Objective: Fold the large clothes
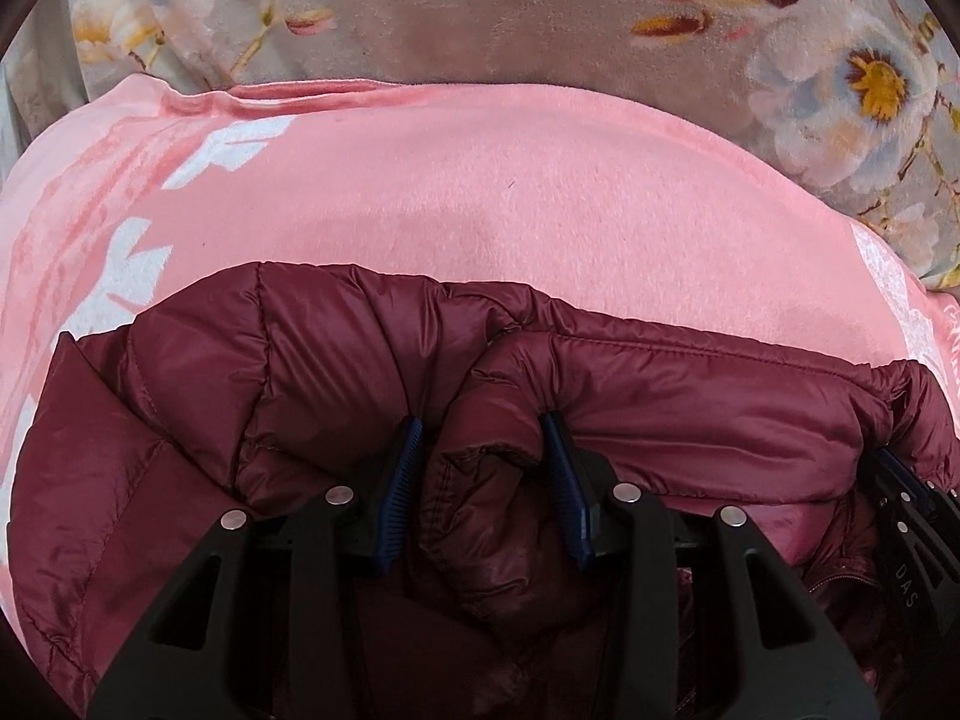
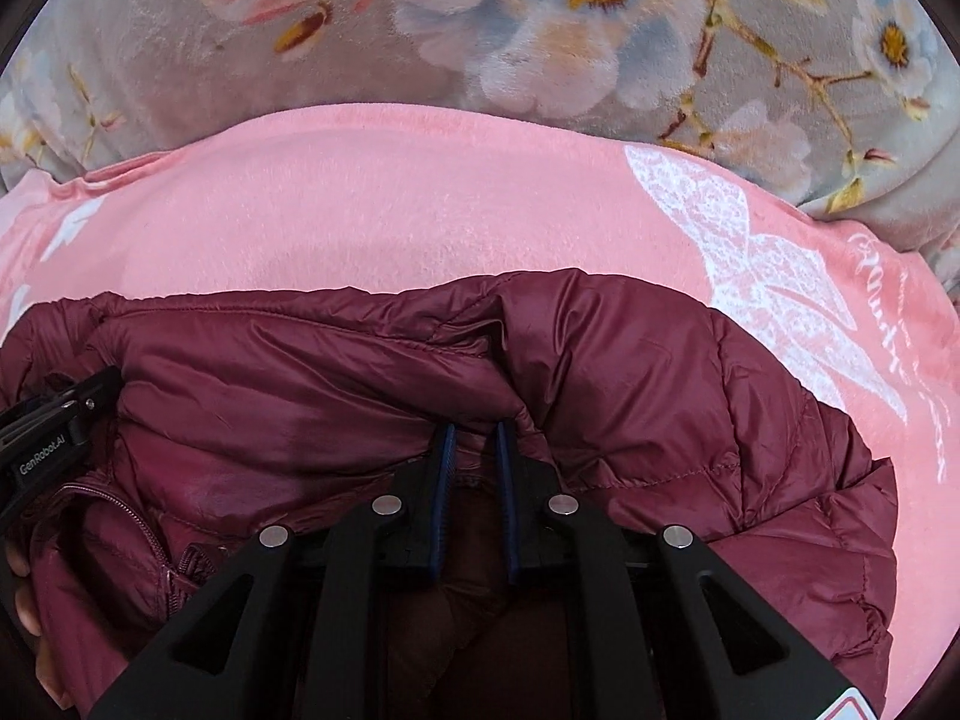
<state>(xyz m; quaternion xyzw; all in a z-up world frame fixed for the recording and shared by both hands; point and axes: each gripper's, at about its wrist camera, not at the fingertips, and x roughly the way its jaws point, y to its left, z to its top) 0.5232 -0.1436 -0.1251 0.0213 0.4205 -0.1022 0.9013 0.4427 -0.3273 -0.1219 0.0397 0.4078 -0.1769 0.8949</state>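
We pinch the maroon puffer jacket [image 1: 660, 384] in both hand-held grippers, left [image 1: 480, 438] half-closed, right [image 2: 474, 438] nearly shut; slick fabric at 12 o'clock may slip free.

Txt readable in 2 spots only. "GenRobot.AI", white on black body of left gripper [image 2: 42, 450], seen at left edge of right wrist view. "DAS", white letters running vertically on black body of right gripper [image 1: 909, 540], right edge of left wrist view. White script on pink blanket [image 2: 420, 210], far right: illegible.
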